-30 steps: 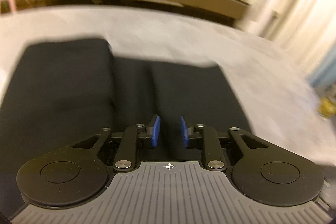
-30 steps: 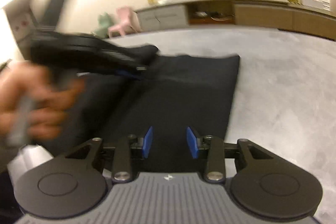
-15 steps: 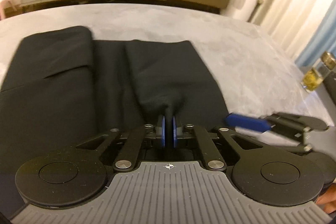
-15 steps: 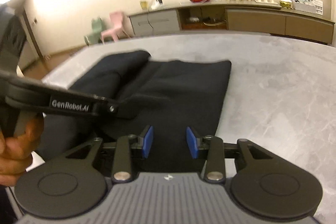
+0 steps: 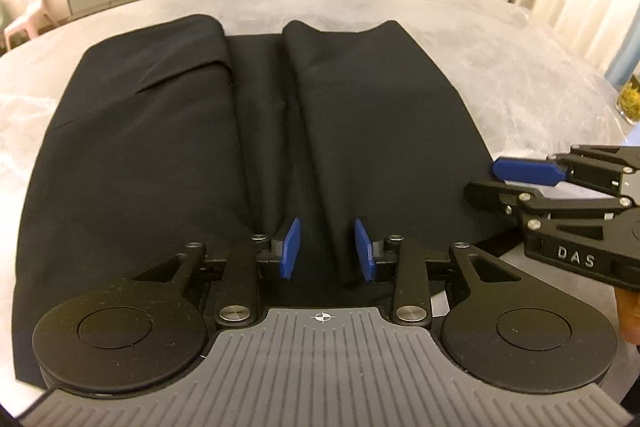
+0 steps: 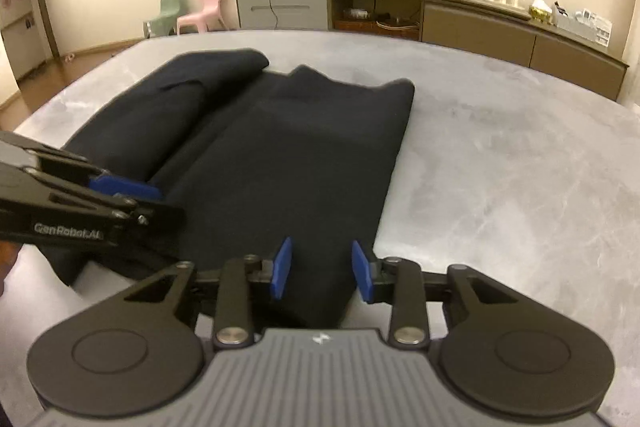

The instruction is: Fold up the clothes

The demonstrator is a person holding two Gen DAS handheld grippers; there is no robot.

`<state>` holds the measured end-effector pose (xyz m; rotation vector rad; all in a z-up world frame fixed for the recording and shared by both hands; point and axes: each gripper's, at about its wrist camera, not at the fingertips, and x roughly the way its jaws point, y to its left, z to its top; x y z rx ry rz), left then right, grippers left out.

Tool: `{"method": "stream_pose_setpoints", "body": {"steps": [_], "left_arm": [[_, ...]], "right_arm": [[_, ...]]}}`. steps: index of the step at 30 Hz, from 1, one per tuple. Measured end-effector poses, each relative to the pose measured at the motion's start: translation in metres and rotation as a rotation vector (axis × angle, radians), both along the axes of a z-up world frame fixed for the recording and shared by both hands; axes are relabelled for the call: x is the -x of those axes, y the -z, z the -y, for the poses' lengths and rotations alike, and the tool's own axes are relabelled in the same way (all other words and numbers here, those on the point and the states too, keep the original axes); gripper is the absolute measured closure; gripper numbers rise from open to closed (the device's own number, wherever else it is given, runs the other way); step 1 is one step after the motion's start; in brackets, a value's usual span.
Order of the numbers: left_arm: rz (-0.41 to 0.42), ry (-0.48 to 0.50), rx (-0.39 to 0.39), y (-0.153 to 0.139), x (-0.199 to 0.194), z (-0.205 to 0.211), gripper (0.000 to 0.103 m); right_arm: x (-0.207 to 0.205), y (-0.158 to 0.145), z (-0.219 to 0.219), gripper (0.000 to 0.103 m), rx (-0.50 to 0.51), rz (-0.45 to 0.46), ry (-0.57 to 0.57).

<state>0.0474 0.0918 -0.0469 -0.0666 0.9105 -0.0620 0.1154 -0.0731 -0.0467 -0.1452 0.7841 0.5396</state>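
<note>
Centrally, black garment (image 5: 192, 147) covers grey table (image 6: 500, 155).

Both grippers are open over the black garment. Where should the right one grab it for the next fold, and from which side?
Take the black garment at its near right corner, just ahead of the right gripper, coming in low from the near edge. There the cloth ends in a free edge on the grey table, so one finger could probably slide under it. The left gripper could take the near edge alongside.

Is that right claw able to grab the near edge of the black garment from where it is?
Probably yes: the right claw is open right over the black garment's near edge, with nothing between them. The left claw sits off to the side, clear of it.
</note>
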Motion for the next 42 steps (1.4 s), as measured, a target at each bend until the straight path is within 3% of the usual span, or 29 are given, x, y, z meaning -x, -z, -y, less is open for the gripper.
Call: {"method": "stream_pose_setpoints", "body": {"steps": [2,3,5,7,9,12,16,17,19,21,22,25,26,27,30,34,38,39,42], "left_arm": [[0.019,0.013,0.019,-0.008,0.004,-0.001,0.08],[0.041,0.01,0.026,-0.015,0.006,-0.002,0.08],[0.074,-0.003,0.022,-0.029,0.003,-0.003,0.08],[0.093,0.012,0.034,-0.045,-0.013,0.001,0.079],[0.103,0.044,0.045,-0.061,-0.034,0.008,0.065],[0.055,0.162,0.05,-0.072,-0.081,0.036,0.051],[-0.11,0.311,0.0,-0.049,-0.143,0.083,0.047],[-0.142,0.324,-0.043,-0.038,-0.152,0.092,0.048],[-0.157,0.347,-0.16,-0.02,-0.161,0.107,0.086],[-0.089,0.367,-0.277,-0.015,-0.156,0.114,0.103],[-0.07,0.358,-0.266,-0.018,-0.153,0.111,0.103],[0.0,0.3,-0.15,-0.044,-0.136,0.078,0.103],[0.025,0.274,-0.09,-0.058,-0.13,0.06,0.103],[0.054,0.246,-0.031,-0.071,-0.123,0.037,0.103],[0.137,0.131,0.123,-0.106,-0.09,-0.047,0.103],[0.158,-0.087,0.214,-0.099,-0.038,-0.167,0.103],[0.089,-0.273,0.202,-0.044,0.002,-0.227,0.079],[0.096,-0.299,0.245,-0.036,0.014,-0.234,0.073],[0.06,-0.36,0.3,-0.008,0.035,-0.24,0.077]], "right_arm": [[-0.001,-0.005,0.006,0.064,-0.016,0.009,0.037],[-0.002,-0.007,0.01,0.051,-0.028,0.016,0.058],[-0.006,-0.007,0.014,0.042,-0.044,0.016,0.092],[-0.012,0.001,0.013,0.049,-0.039,-0.015,0.095],[-0.01,0.004,0.009,0.086,-0.031,-0.012,0.066],[0.001,-0.004,0.001,0.094,0.005,0.085,0.051],[0.014,-0.014,-0.005,0.097,0.005,0.195,0.016],[0.016,-0.016,-0.006,0.097,0.002,0.213,0.007],[0.019,-0.018,-0.008,0.099,-0.007,0.239,-0.01],[0.019,-0.021,-0.007,0.103,-0.029,0.25,-0.031],[0.019,-0.021,-0.007,0.103,-0.036,0.253,-0.039],[0.017,-0.027,0.0,0.099,-0.096,0.246,-0.061],[0.017,-0.031,0.005,0.09,-0.141,0.243,-0.061],[0.017,-0.036,0.01,0.085,-0.191,0.238,-0.063],[0.022,-0.051,0.022,0.084,-0.304,0.226,-0.076],[0.019,-0.045,0.016,0.083,-0.295,0.189,-0.101],[0.016,-0.029,-0.009,0.083,-0.221,0.147,-0.165],[0.019,-0.027,-0.017,0.083,-0.216,0.139,-0.199],[0.036,-0.022,-0.044,0.083,-0.228,0.119,-0.328]]}}
